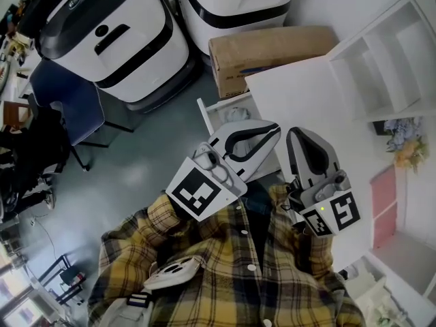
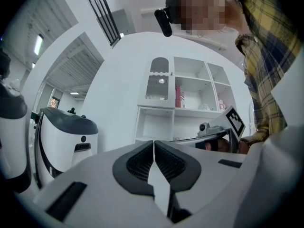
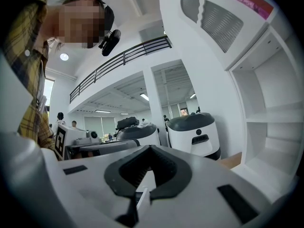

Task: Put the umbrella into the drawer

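Observation:
In the head view both grippers are held close in front of a yellow plaid shirt. My left gripper (image 1: 274, 127) is shut and empty; its ribbed pads meet in the left gripper view (image 2: 154, 145). To its right, my right gripper (image 1: 301, 135) is also shut and holds nothing (image 3: 149, 150). Just beyond the left gripper a white drawer (image 1: 207, 113) stands open beside a white table top (image 1: 300, 94). Something pale lies inside the drawer; I cannot tell what it is. I cannot make out an umbrella in any view.
A cardboard box (image 1: 272, 52) lies on the floor behind the table. Two big white-and-black machines (image 1: 116, 36) stand at the back. A white shelf unit (image 1: 388, 60) rises at the right. A blue chair (image 1: 65, 101) is at the left.

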`<state>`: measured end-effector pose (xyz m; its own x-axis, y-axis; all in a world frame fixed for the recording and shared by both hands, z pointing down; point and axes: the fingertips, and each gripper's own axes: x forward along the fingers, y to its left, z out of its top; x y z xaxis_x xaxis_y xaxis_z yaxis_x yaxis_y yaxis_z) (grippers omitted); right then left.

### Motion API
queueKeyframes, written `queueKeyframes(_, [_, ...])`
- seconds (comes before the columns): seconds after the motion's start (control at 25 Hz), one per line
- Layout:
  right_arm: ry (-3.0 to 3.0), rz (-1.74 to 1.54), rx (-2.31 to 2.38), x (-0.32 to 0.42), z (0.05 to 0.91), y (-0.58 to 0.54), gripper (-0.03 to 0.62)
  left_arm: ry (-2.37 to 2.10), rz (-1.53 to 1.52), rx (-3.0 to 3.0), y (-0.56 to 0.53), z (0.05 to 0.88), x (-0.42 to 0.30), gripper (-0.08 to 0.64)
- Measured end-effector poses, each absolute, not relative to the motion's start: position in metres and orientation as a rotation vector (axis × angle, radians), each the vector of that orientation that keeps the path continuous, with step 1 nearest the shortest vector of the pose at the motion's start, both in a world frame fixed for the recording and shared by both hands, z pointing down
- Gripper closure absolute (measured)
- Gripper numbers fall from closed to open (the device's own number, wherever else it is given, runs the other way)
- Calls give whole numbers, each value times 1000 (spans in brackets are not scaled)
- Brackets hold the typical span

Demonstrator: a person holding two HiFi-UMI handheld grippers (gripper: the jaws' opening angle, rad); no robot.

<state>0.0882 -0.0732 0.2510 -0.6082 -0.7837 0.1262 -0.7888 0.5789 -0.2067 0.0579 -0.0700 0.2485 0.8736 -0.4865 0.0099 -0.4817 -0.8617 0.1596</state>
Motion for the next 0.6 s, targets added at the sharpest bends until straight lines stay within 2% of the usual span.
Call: queueKeyframes(0.6, [-2782, 395, 1350, 88, 257, -65, 575, -649, -25, 2954, -62, 247, 61, 537])
